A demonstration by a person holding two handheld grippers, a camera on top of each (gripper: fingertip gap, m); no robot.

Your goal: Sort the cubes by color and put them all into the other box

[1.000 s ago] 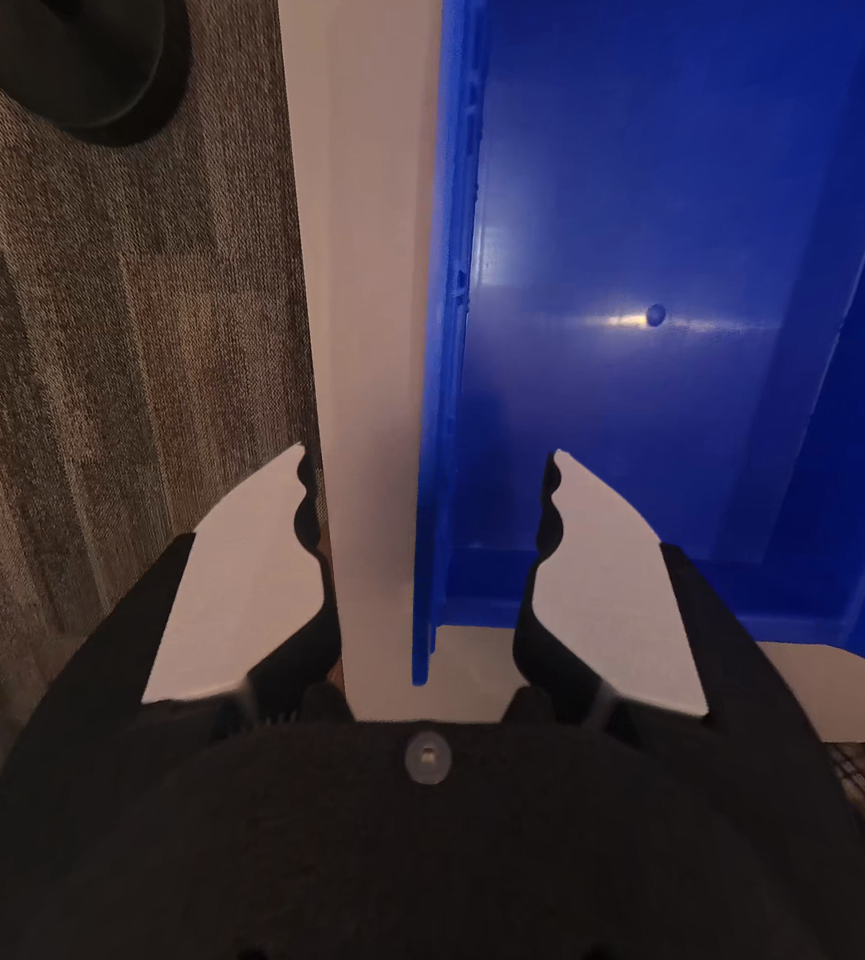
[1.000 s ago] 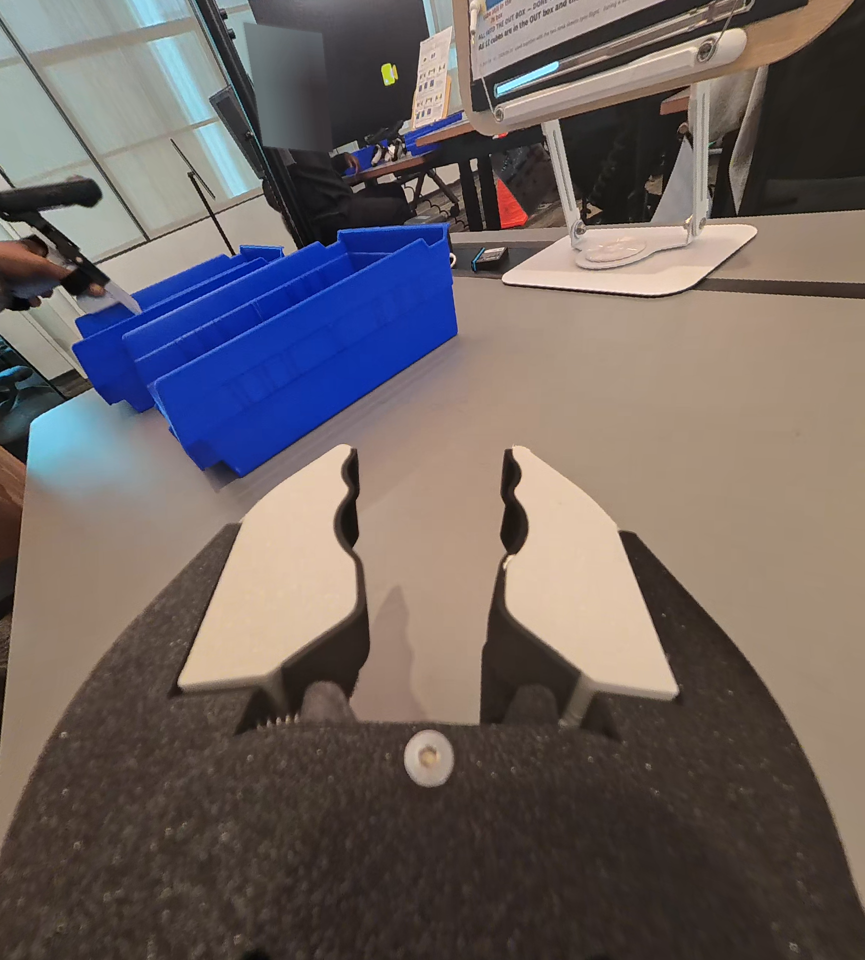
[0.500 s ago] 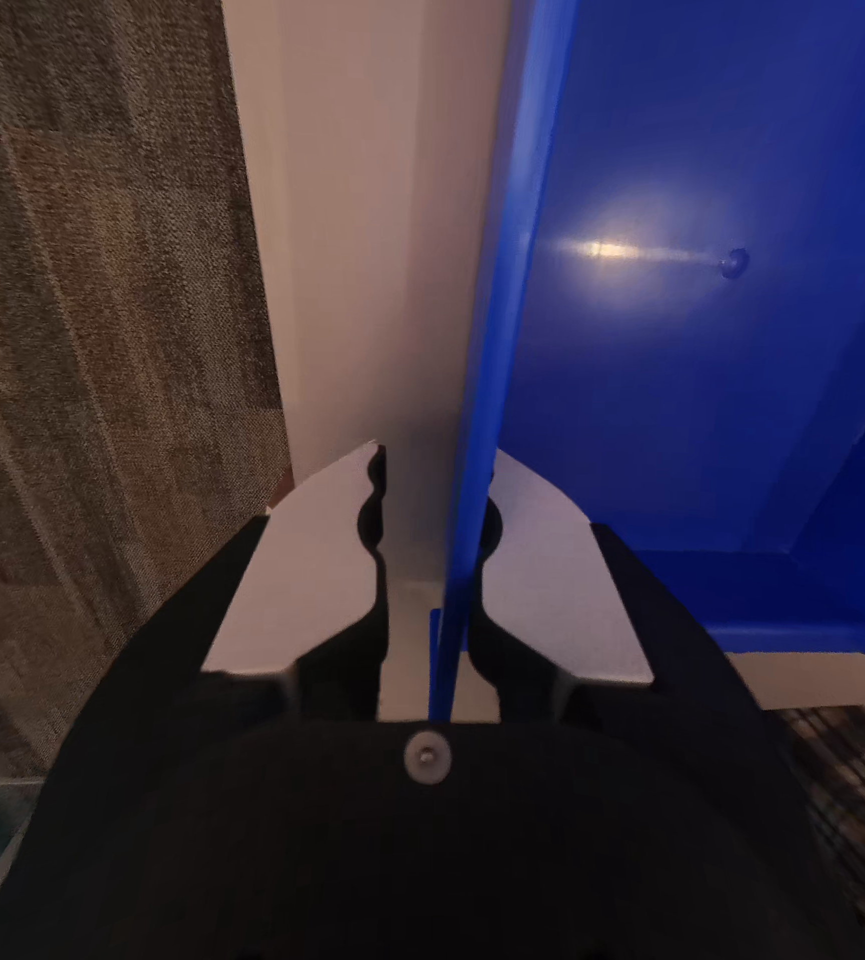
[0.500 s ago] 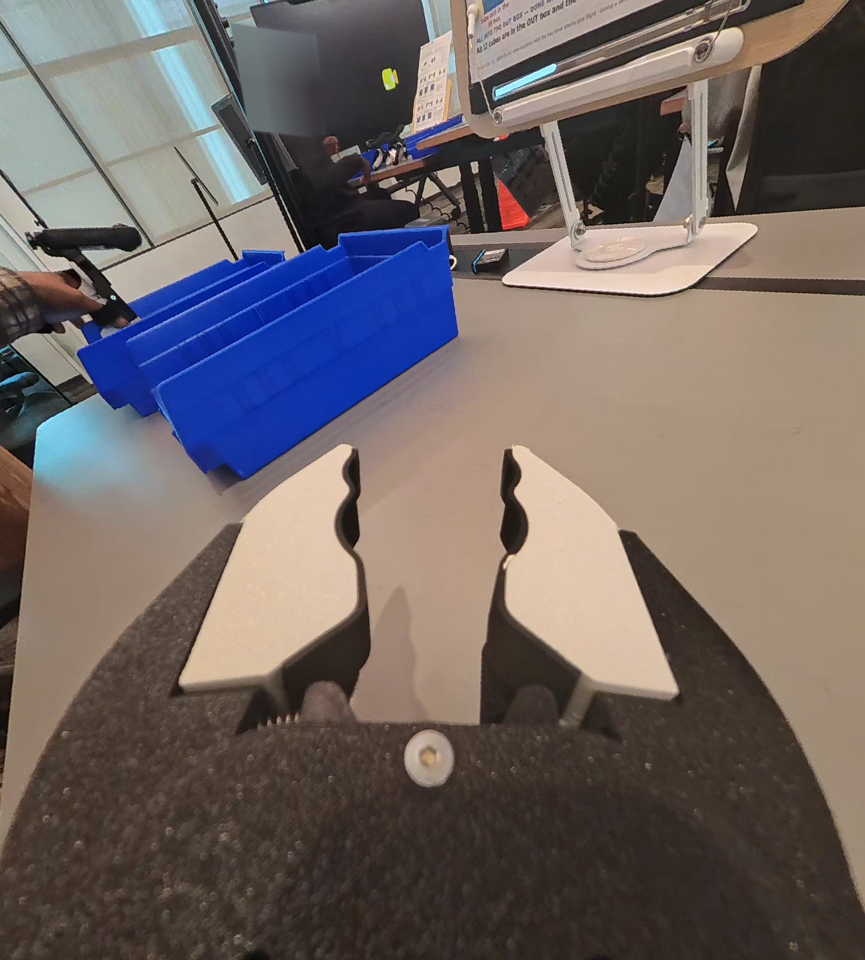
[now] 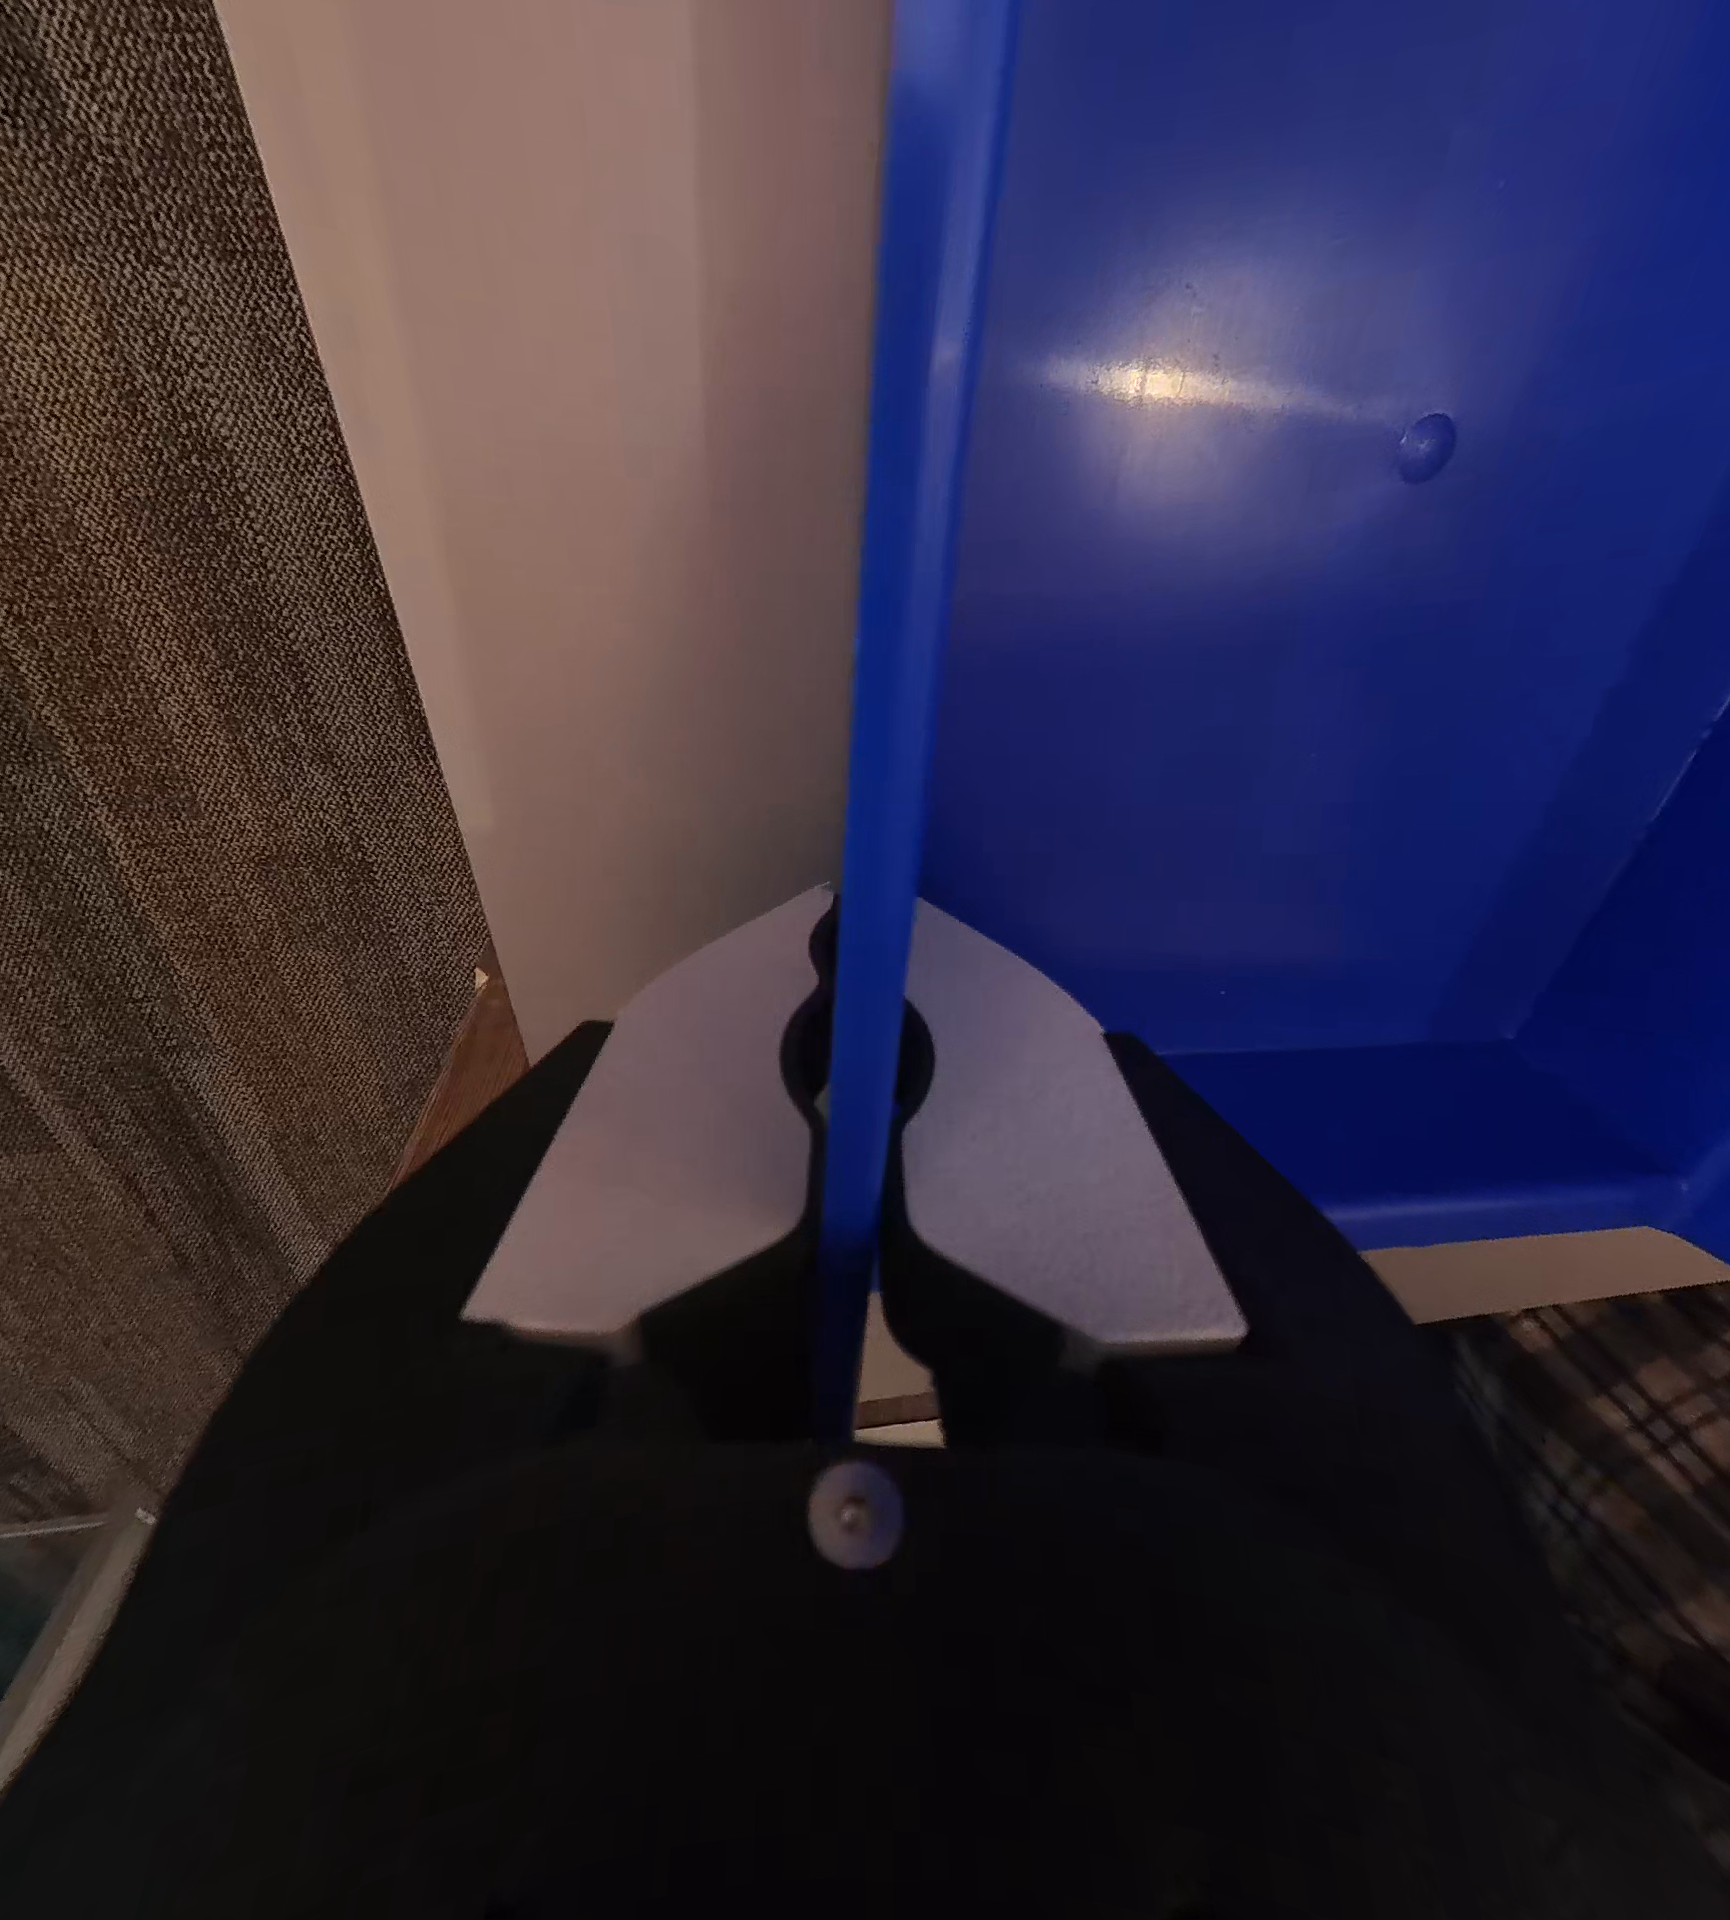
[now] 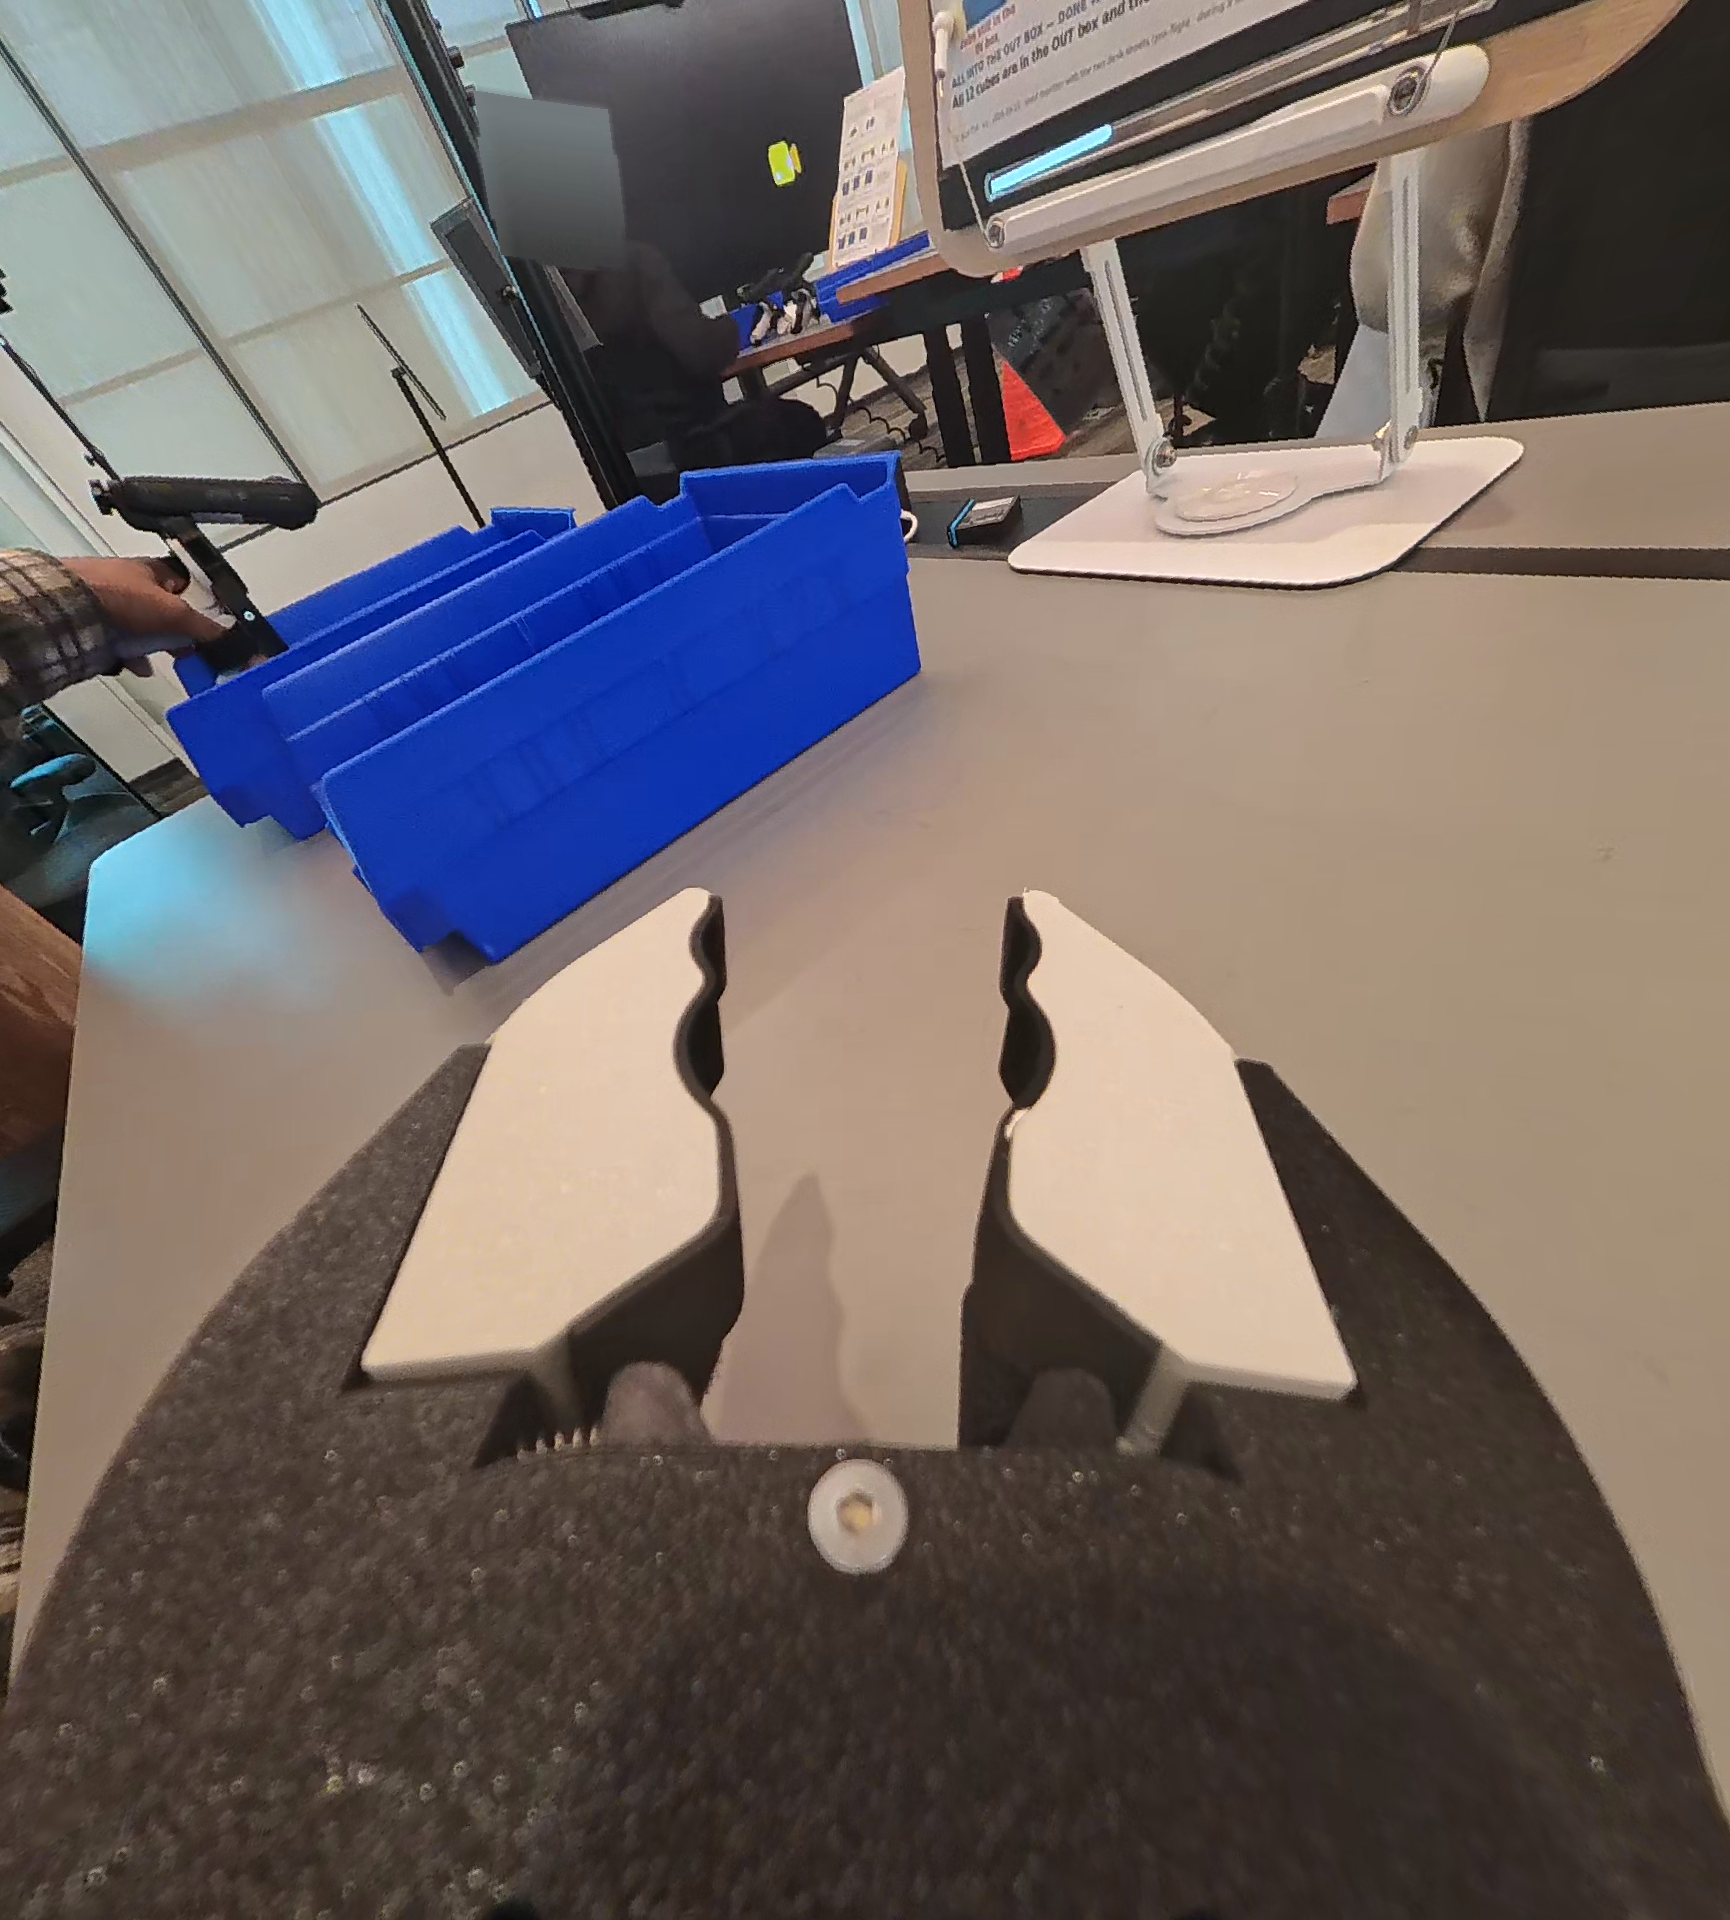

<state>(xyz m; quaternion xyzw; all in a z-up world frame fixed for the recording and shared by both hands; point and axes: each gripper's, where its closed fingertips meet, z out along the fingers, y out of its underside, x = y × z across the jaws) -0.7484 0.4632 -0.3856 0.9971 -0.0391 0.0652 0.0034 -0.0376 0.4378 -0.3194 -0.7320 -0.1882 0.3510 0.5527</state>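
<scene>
In the left wrist view my left gripper (image 5: 866,935) is shut on the thin side wall of a blue box (image 5: 1308,675), one finger outside it and one inside. The part of the box's floor that shows is bare; no cubes are in view. In the right wrist view two blue boxes stand side by side on the grey table (image 6: 1360,831): a near one (image 6: 632,758) and a far one (image 6: 248,727). The left gripper (image 6: 237,649), held by a hand in a plaid sleeve, grips the far box's end. My right gripper (image 6: 861,914) is open and empty, low over the table.
The table's left edge (image 5: 362,520) runs close beside the gripped box, with brown carpet (image 5: 113,727) below. A white stand (image 6: 1266,520) with a board and a small black device (image 6: 986,514) sit at the far side of the table. A person sits at a desk behind.
My left gripper moved onto the box's side wall and closed from wide open to shut on it. My right gripper stayed put and open.
</scene>
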